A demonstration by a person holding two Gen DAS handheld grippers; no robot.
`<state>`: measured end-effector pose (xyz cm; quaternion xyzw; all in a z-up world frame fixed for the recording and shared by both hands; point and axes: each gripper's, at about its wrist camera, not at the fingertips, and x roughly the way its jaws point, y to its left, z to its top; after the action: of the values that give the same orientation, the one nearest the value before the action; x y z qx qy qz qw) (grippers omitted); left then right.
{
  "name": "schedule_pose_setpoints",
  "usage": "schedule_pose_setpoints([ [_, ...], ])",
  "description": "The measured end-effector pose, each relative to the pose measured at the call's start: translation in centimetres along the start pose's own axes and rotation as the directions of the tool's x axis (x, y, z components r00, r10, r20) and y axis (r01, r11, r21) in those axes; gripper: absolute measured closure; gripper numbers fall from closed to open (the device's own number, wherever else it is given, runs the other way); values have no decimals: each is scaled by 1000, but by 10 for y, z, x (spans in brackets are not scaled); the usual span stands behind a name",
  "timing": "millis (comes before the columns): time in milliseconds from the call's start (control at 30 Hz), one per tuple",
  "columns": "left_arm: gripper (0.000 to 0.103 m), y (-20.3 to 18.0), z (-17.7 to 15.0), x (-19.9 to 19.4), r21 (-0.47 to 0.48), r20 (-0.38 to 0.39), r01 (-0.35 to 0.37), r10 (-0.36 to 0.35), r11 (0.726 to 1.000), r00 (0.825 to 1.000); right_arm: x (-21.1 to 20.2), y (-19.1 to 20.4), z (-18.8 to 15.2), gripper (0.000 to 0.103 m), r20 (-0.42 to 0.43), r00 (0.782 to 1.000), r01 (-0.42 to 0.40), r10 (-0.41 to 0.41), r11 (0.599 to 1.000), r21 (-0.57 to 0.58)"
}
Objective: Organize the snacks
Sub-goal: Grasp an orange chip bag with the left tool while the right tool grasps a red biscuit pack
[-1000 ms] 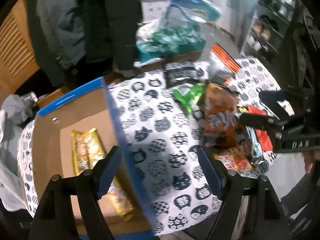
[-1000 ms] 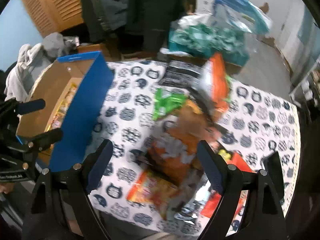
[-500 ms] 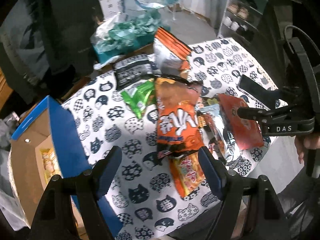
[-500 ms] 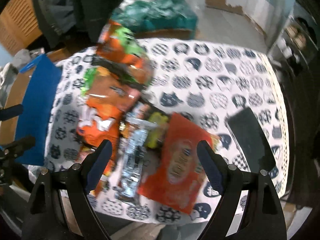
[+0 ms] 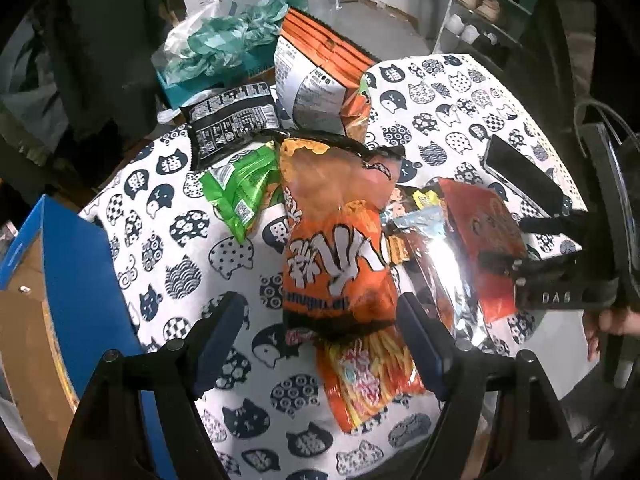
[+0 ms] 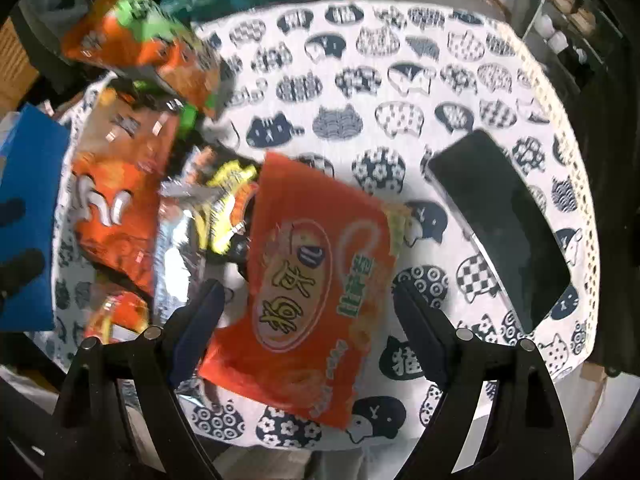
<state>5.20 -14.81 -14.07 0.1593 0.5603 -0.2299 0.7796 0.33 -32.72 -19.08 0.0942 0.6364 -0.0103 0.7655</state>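
Orange snack bags [image 5: 336, 248] heaped mid-bench, red bag [image 6: 316, 280] alongside | black phone [image 6: 500, 224] near bench's right edge | blue box [image 5: 80, 280] off left edge | left tongs [image 5: 320, 344], right tongs [image 6: 308, 320]: wide, empty

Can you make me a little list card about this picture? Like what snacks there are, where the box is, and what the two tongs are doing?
table: round, cat-print cloth
snack pile: big orange chip bag, green packet, black packet, silver packet, red packet
box: cardboard with blue rim, at the table's left edge in the left wrist view
other thing: dark flat phone-like slab, lying apart from the snacks
left tongs: open, above the big orange chip bag, holding nothing
right tongs: open, above the red packet, holding nothing
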Motion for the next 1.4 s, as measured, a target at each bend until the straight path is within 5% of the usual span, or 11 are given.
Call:
schedule_pose_setpoints([
  [300,23,-2,22,33,-45,-51,45,-47,998,998,32,-12,1,18,-62,998,21,-19,999,29],
  [533,23,-9,31,56,-27,-95,24,-26,999,995,37,-21,8,17,-27,998,56,-57,998,-36],
  [800,23,-18,34,76,2,-124,5,-4,1000,992,33,-23,8,49,20,999,41,-39,993,-111],
  [1100,54,-20,25,68,32,-85,-4,7,999,996,21,-31,14,56,57,998,28,-19,989,-146],
  [1400,56,-20,16,35,88,5,-86,86,992,996,-10,-36,17,57,130,991,58,-39,987,-151],
])
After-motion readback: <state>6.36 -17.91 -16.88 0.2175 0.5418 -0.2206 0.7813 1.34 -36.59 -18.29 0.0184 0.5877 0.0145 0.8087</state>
